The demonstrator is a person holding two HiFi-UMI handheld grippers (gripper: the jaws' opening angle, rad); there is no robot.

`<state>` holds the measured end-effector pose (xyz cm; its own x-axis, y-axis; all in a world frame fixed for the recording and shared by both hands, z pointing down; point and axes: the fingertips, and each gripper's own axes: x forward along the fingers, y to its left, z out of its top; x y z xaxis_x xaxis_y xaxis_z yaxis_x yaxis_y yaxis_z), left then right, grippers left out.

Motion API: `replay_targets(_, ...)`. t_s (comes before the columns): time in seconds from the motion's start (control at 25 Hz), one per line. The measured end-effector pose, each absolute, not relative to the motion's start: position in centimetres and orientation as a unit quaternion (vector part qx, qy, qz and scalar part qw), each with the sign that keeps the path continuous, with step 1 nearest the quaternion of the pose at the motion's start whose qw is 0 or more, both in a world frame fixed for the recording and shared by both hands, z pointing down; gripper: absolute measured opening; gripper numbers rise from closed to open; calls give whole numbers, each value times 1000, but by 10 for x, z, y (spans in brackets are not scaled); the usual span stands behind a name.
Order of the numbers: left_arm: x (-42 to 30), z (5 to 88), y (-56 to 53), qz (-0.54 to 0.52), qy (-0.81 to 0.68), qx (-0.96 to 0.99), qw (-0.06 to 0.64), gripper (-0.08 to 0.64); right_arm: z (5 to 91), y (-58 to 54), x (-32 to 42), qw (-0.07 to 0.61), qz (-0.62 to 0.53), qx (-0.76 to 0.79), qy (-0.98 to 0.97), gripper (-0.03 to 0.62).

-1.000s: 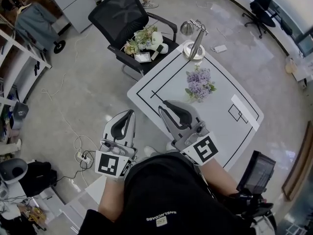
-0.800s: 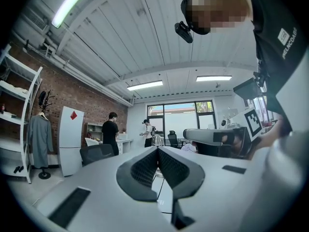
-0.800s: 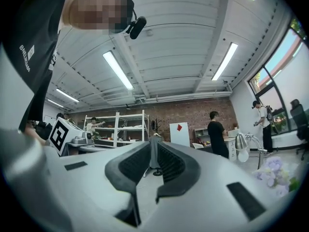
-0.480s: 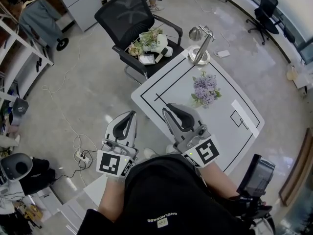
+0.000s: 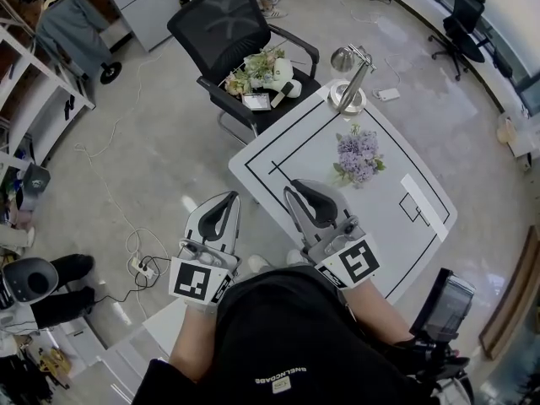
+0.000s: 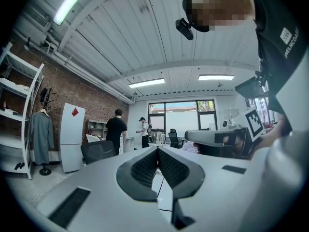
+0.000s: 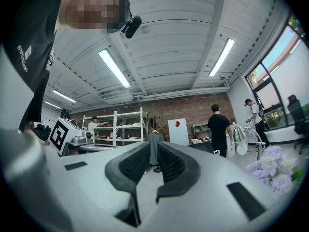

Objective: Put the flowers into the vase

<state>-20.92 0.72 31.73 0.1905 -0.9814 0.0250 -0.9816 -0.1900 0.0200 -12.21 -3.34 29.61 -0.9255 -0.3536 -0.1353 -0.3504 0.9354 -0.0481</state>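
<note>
far left: grey coat (image 5: pixel 57 25) on a stand beside white shelving, cables and a power strip (image 5: pixel 139 268) on the floor nearer in. holds the left gripper (image 5: pixel 226 201) level over the floor, just off the near left edge of the white table (image 5: pixel 278 146); presses its jaws together with nothing between them, as seen along the left gripper (image 6: pixel 157 149) in its own view. beyond it, far side: black mesh chair (image 5: pixel 218 17) carrying a second bunch of pale flowers (image 5: pixel 257 67) and some white items on the seat. holds the right gripper (image 5: pixel 295 189) over the table's near part, jaws parted by a narrow gap and gripping nothing, seen clearly in the right gripper view (image 7: pixel 153 146). further right, purple flowers (image 5: pixel 359 157) lying mid-table inside the black marked rectangle, apart from both grippers and untouched; same bunch at the right edge of the right gripper view (image 7: pixel 274 170). past them, tall metal vase (image 5: pixel 351 78) upright on the table's far corner, apart from the flowers. far right: another office chair (image 5: pixel 460 19).
</note>
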Motion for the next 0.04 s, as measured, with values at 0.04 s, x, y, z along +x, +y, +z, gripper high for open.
replay_targets(0.04, -209, 317, 8, 3, -636, 772, 16, 5, 297, -33, -122, 70, -13, -180, 981, 55)
